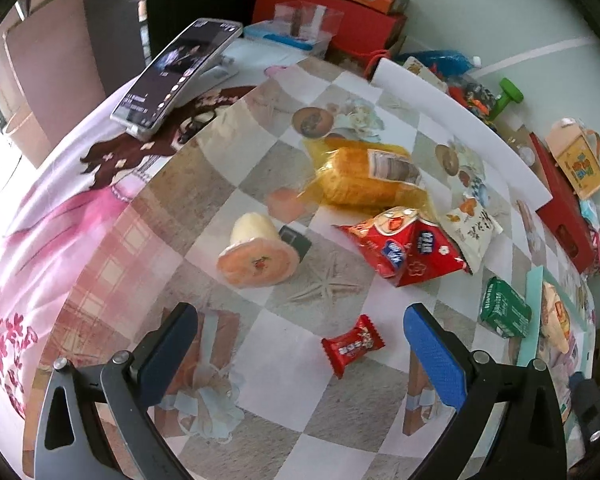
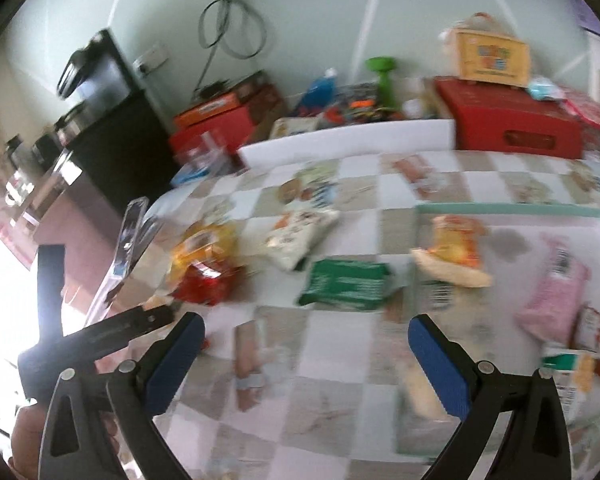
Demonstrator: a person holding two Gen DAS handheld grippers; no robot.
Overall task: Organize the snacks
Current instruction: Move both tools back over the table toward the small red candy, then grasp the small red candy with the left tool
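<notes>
Left gripper (image 1: 300,320) jaws spread wide, holding nothing, touching nothing; small red candy (image 1: 352,345) lies on the table (image 1: 260,184) between the fingers. Right gripper (image 2: 306,330) also wide open, empty, above bare checkered cloth. Green pack (image 2: 346,283) just ahead of it; tray (image 2: 508,210) to its right holds orange bag (image 2: 456,246) and pink pack (image 2: 556,292)
</notes>
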